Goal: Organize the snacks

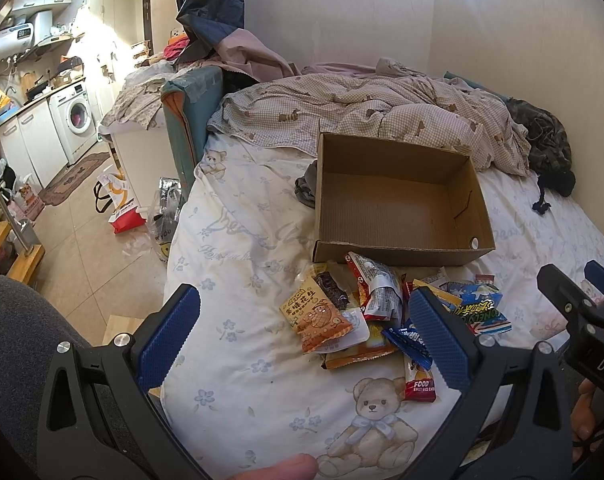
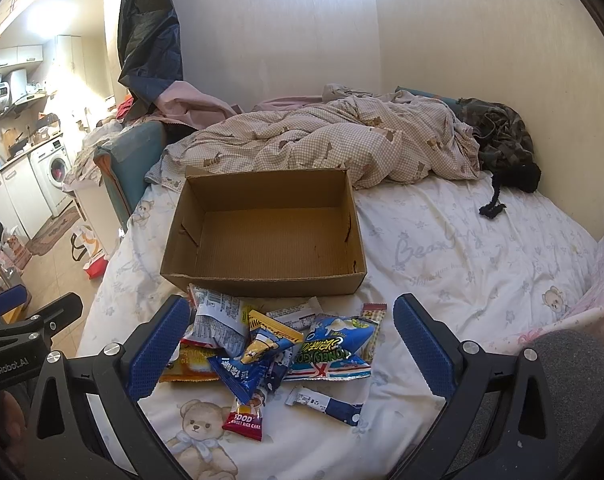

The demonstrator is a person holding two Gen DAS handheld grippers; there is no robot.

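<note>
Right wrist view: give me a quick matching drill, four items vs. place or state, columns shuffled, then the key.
Items:
1. cardboard box
2. red rice cake packet
3. checked duvet
4. right gripper

Place or state:
A. bunched up behind the box, by the wall
B. jaws wide open, holding nothing
C. empty, top open, on the bed sheet
D. nearest edge of the snack pile, beside the printed teddy bear

Pairs: 1-C, 2-D, 3-A, 4-B
</note>
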